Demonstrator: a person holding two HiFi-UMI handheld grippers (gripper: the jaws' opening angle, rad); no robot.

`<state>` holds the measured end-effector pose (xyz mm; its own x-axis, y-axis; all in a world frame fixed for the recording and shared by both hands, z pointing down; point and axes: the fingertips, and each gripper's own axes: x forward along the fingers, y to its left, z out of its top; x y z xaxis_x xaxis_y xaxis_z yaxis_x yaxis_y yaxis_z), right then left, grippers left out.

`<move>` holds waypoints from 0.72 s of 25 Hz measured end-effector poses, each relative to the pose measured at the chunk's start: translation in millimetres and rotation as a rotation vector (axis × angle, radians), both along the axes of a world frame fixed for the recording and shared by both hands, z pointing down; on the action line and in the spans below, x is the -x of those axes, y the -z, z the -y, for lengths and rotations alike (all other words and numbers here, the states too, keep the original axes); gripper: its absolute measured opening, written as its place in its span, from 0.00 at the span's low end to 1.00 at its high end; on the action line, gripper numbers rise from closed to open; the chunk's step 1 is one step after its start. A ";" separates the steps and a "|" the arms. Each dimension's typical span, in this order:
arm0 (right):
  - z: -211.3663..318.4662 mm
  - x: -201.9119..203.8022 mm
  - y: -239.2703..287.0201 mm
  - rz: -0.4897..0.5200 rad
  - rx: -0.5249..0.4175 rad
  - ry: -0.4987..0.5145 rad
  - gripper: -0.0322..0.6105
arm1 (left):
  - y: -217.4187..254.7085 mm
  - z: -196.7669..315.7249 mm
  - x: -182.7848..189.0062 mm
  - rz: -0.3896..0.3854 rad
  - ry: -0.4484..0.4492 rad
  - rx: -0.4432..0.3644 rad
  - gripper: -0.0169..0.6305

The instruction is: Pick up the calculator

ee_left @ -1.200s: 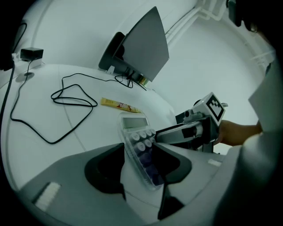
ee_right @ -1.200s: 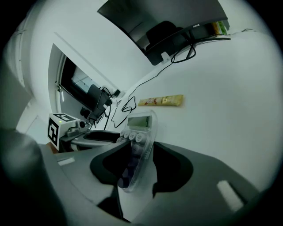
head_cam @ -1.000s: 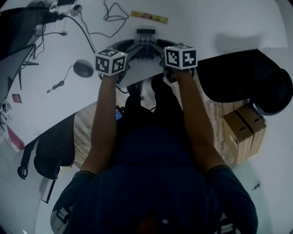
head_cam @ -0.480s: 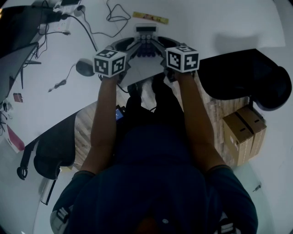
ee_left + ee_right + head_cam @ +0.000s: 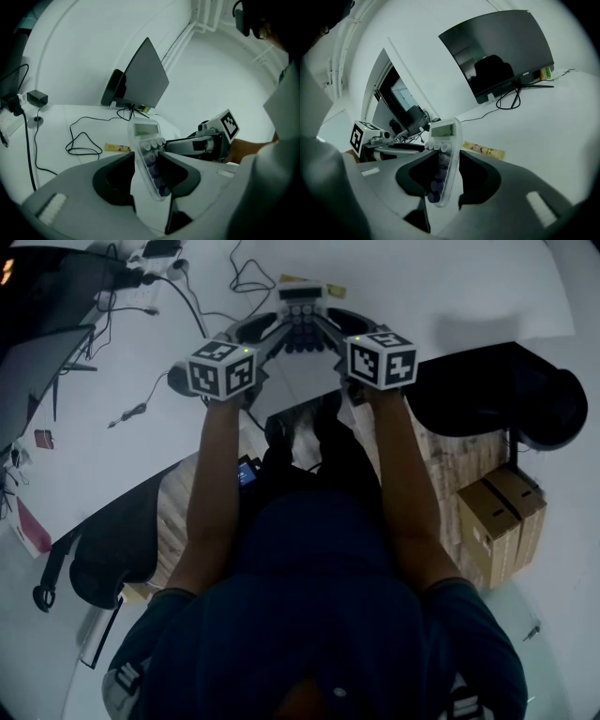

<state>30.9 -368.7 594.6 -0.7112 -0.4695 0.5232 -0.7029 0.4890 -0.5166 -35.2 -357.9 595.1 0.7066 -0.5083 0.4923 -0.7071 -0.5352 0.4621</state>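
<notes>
The left claw point(image 5: 149, 161) and right claw point(image 5: 442, 166) are clamping the calculator point(image 5: 302, 313) from opposite sides, steadying it above the counter point(image 5: 450, 282).

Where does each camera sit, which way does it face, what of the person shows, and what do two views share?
Head view: on the person's head, facing steeply down at the desk; torso, forearms, left gripper, right gripper show.
Left gripper view: on that gripper, facing along its jaws to the calculator and a grey monitor; the right hand shows.
Right gripper view: on that gripper, facing a black monitor; the left hand shows.
Shared: both gripper views show the clamped calculator and a yellow packet.
</notes>
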 end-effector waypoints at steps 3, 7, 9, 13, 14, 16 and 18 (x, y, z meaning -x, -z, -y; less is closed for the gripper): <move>0.0 -0.1 18.7 0.003 -0.033 -0.001 0.27 | 18.5 0.1 0.3 -0.004 -0.001 -0.034 0.24; -0.4 0.0 43.8 0.010 -0.080 -0.009 0.27 | 45.0 0.7 1.3 -0.018 -0.010 -0.085 0.24; -1.3 1.3 55.9 0.014 -0.104 -0.011 0.27 | 57.2 -0.7 2.4 -0.020 -0.014 -0.110 0.24; -5.1 5.5 77.9 0.023 -0.142 -0.015 0.27 | 79.5 -5.3 7.2 -0.016 -0.021 -0.151 0.24; -5.5 6.7 84.4 0.024 -0.154 -0.015 0.27 | 85.9 -5.7 8.5 -0.016 -0.022 -0.162 0.24; -6.6 9.0 97.7 0.025 -0.177 -0.014 0.27 | 98.9 -6.7 10.9 -0.015 -0.024 -0.186 0.24; -8.1 11.5 111.6 0.028 -0.203 -0.012 0.27 | 111.5 -8.7 13.2 -0.016 -0.026 -0.209 0.24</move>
<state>19.4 -360.6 483.0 -0.7181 -0.5715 0.3972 -0.6958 0.5771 -0.4276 -48.4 -349.2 483.6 0.7273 -0.5800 0.3669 -0.6856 -0.6383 0.3500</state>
